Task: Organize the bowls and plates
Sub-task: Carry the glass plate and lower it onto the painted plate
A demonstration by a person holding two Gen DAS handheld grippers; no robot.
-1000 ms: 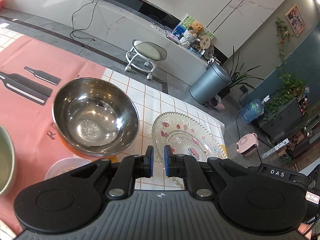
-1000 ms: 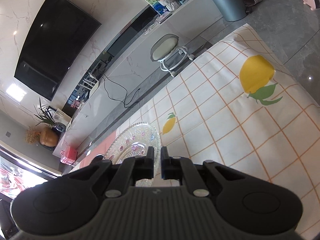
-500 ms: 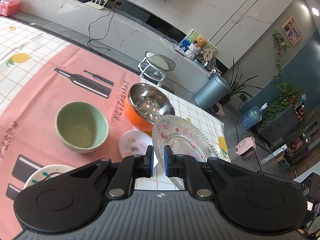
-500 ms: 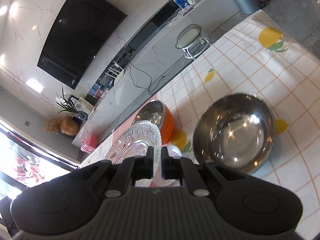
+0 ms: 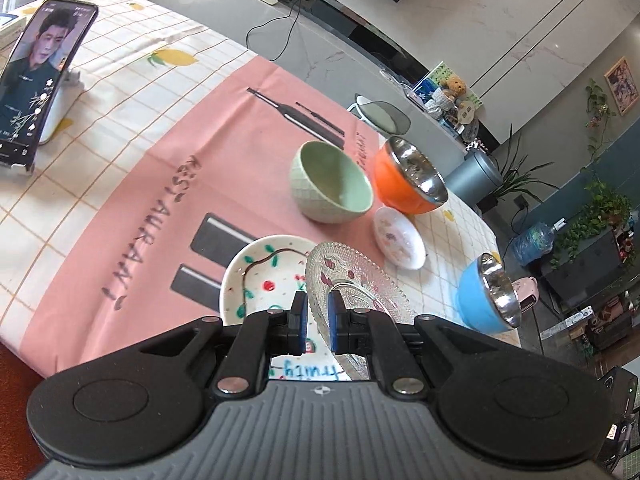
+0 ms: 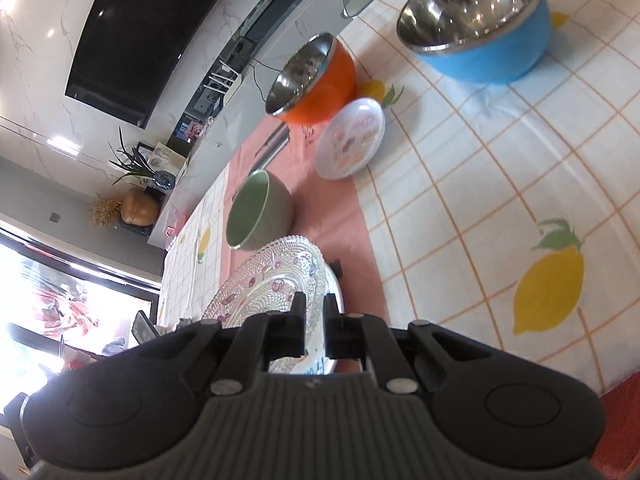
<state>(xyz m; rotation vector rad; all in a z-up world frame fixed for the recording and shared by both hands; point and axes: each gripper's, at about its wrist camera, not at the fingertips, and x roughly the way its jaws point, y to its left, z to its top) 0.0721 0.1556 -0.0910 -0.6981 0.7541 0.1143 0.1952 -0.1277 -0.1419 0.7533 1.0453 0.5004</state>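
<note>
A clear patterned glass plate [image 5: 360, 280] is carried between both grippers, tilted just above a white plate painted with cherries [image 5: 260, 280]. My left gripper [image 5: 317, 316] is shut on the near rim. In the right wrist view my right gripper [image 6: 314, 312] is shut on the opposite rim of the glass plate [image 6: 272, 280]. Beyond it stand a green bowl [image 5: 332, 184], an orange steel-lined bowl [image 5: 408, 176] and a small white printed plate [image 5: 400, 236]. A blue steel-lined bowl [image 5: 484, 296] sits to the right.
A phone [image 5: 36, 80] leans on a stand at the table's far left. A pink mat [image 5: 160, 184] covers the middle of the lemon-print cloth [image 6: 500, 200]. The table's edge and red floor [image 6: 616, 432] lie close on the right.
Both grippers have carried the glass plate across the table, from beside the steel bowls to above the cherry-painted plate on the pink mat. The grips have not changed.
</note>
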